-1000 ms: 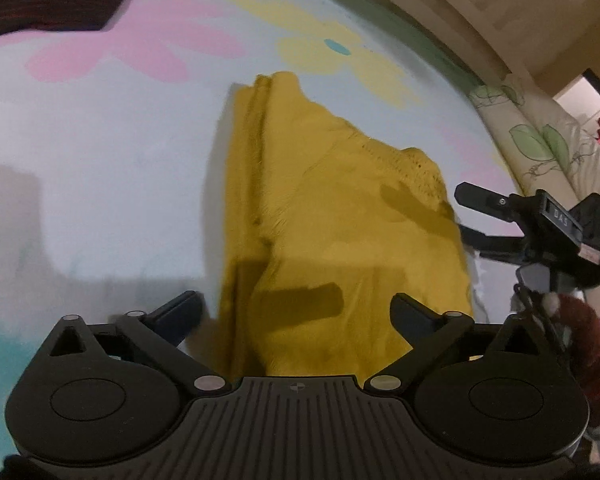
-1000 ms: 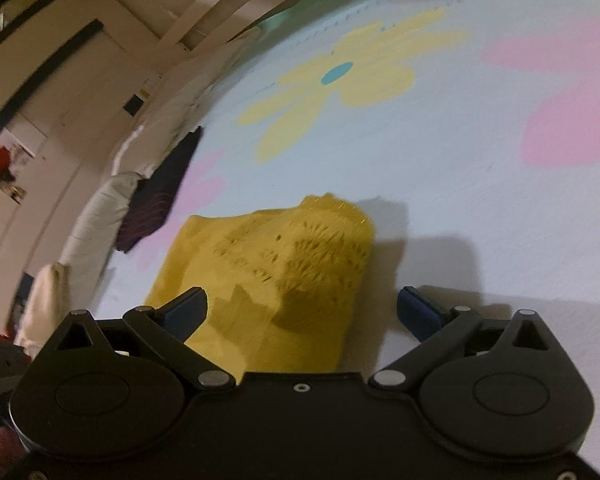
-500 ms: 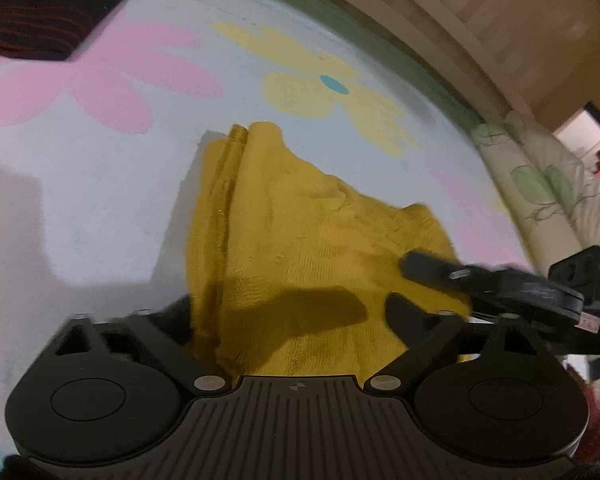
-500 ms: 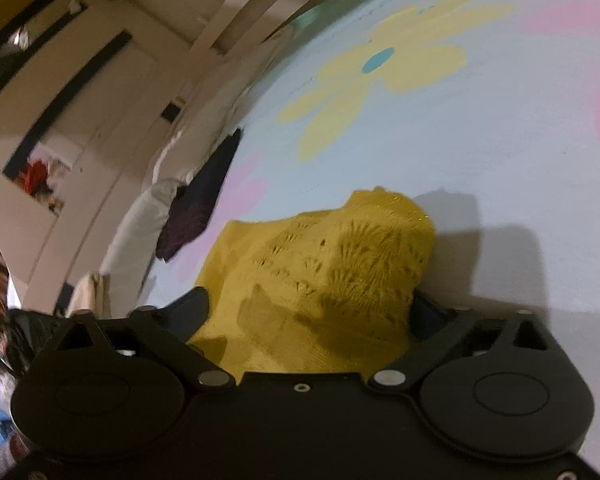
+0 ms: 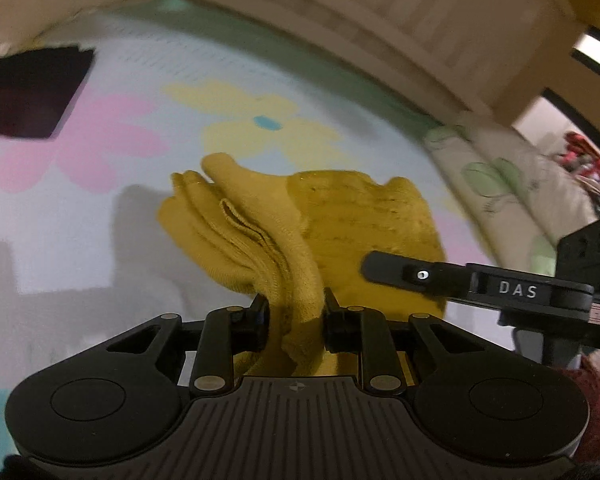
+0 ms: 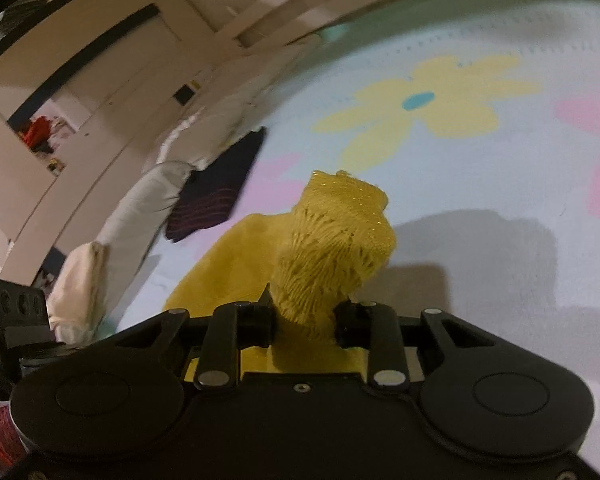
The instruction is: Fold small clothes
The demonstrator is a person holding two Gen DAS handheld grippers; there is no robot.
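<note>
Both grippers pinching the yellow knit top, jaws closing on it.

Left gripper point(image 5: 295, 322) has a bunched fold of the top point(image 5: 340, 232) btwn its pads; right gripper point(image 6: 306, 320) clamps an open-knit bunch of the same top, which sticks up past the fingers. Rest of the top hangs down onto the flowered bedspread point(image 5: 80, 200). Dark striped garment point(image 6: 216, 196) lies well apart, near the pillows point(image 6: 140, 208).

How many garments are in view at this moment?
2. The yellow knit is bunched between both grippers' closing jaws; a dark striped garment lies flat near the bedspread's edge. Others may lie out of frame.
</note>
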